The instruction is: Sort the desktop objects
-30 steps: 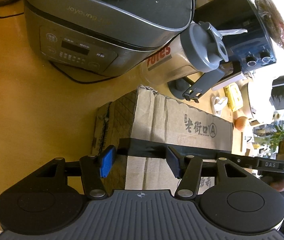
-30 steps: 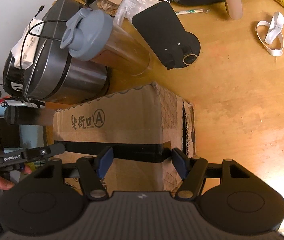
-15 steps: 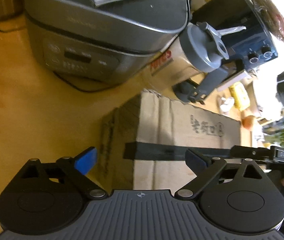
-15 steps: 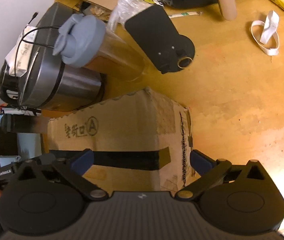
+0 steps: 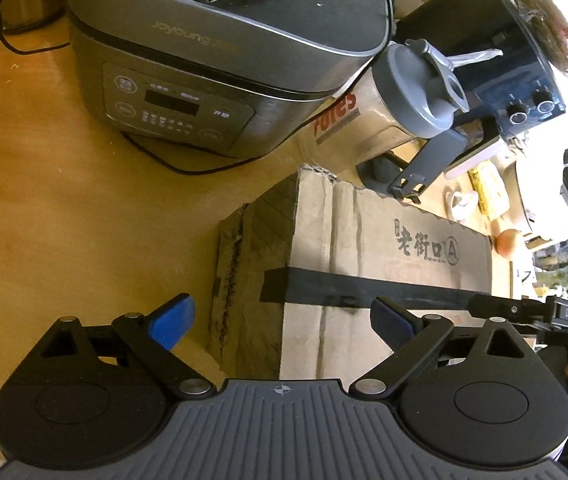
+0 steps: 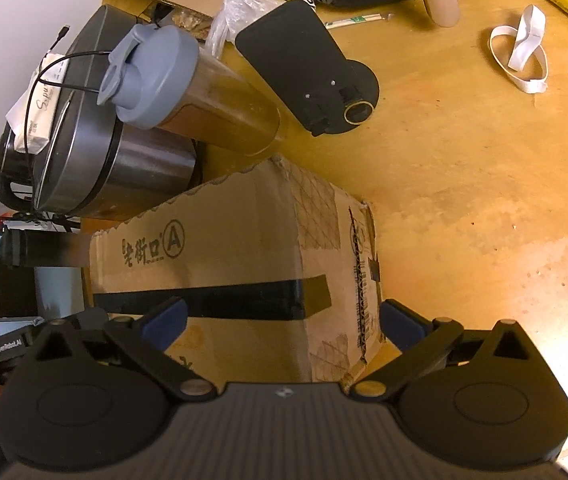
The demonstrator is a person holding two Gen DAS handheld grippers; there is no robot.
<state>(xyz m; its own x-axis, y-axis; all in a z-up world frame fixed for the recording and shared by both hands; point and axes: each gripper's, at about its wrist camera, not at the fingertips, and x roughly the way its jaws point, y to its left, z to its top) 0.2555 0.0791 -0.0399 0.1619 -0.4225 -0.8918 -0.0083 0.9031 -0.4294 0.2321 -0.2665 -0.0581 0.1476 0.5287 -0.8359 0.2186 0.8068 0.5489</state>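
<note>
Left wrist view. The left gripper (image 5: 282, 322) is spread wide and holds nothing; its blue pads (image 5: 172, 322) straddle the near left end of the box (image 5: 364, 248), apart from the cardboard. The box lies flat on the table (image 5: 64, 220), black tape (image 5: 364, 294) across its top, just in front of the cooker (image 5: 212, 64) and the bottle (image 5: 396, 108). The step in hand appears to be a two-handed grasp or release of the box; for a grasp, the pads should close squarely on opposite faces of the corner, below the torn flap edge.

Right wrist view. The right gripper (image 6: 282, 322) is equally wide, empty, and frames the box's (image 6: 224, 248) right end, where the tape (image 6: 220, 300) wraps over the edge. The bottle (image 6: 188, 92) and a black stand (image 6: 304, 68) sit close behind, so any lift should rise straight and level, both ends together, to avoid tipping them.
</note>
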